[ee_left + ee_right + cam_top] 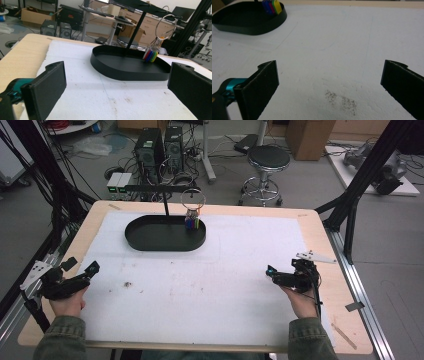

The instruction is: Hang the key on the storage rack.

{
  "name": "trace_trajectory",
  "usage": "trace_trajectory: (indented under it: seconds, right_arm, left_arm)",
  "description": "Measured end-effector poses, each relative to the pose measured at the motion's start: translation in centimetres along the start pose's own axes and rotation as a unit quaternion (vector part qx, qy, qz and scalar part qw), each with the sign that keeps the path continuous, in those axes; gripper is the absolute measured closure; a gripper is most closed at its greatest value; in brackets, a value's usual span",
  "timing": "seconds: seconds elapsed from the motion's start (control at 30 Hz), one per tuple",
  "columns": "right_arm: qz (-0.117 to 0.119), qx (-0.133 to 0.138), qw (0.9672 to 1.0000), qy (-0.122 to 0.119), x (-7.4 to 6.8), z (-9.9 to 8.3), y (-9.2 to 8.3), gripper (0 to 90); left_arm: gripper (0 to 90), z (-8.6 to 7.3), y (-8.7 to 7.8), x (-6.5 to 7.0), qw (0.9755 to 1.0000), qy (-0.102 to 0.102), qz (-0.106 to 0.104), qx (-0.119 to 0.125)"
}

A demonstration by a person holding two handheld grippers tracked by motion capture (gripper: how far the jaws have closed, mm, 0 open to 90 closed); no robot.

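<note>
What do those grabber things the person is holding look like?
Each gripper, left and right, is black with two flat, blocky black jaws and a bit of teal metal at the base. A grey three-cornered plate sits on top, and a thin black cable trails off. The sleeves are olive green.

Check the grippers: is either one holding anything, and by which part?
Nothing is held. The left gripper and right gripper both have jaws wide apart over the white mat.

No legible text, label, brand or number was found on any surface. The coloured tags [150,56] ahead of the left gripper [115,85] were too small to read.
</note>
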State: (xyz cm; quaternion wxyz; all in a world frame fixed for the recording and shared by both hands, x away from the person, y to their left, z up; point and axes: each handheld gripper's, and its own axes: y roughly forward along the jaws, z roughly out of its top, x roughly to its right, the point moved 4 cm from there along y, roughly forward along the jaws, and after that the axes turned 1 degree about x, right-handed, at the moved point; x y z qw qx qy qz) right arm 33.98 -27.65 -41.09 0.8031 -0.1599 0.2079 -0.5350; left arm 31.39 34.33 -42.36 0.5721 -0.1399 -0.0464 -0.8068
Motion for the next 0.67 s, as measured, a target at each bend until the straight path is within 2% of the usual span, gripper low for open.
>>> trace_trajectory:
  seconds: [0.13, 0.23, 0.37, 0.47, 0.57, 0.67]
  right_arm:
    - [-0.005, 0.061, 0.9981, 0.01, 0.0, -0.3, -0.7, 0.5]
    - [-0.009, 0.092, 0.9956, 0.017, 0.0, -0.5, -1.4, 0.5]
    - [-0.018, 0.135, 0.9906, 0.011, 0.0, -0.7, -2.3, 0.5]
    - [-0.03, 0.146, 0.9889, 0.001, -0.1, -0.7, -2.5, 0.5]
    - [-0.036, 0.144, 0.9889, -0.01, -0.2, -0.7, -2.5, 0.5]
    - [-0.033, 0.141, 0.9893, -0.018, -0.4, -0.8, -2.4, 0.5]
  left_arm:
    - [2.4, 0.0, 0.0, 0.1, 1.0, 0.004, 0.0, -0.001]
    - [2.4, 0.0, -0.1, 0.2, 1.0, 0.008, 0.0, -0.002]
    - [2.4, -0.1, -0.1, 0.4, 0.9999, 0.016, -0.002, -0.004]
    - [2.4, -0.1, 0.0, 0.5, 0.9998, 0.017, -0.003, -0.005]
    - [2.4, -0.1, 0.0, 0.5, 0.9998, 0.017, -0.004, -0.005]
    - [2.4, -0.1, 0.1, 0.5, 0.9999, 0.014, -0.005, -0.005]
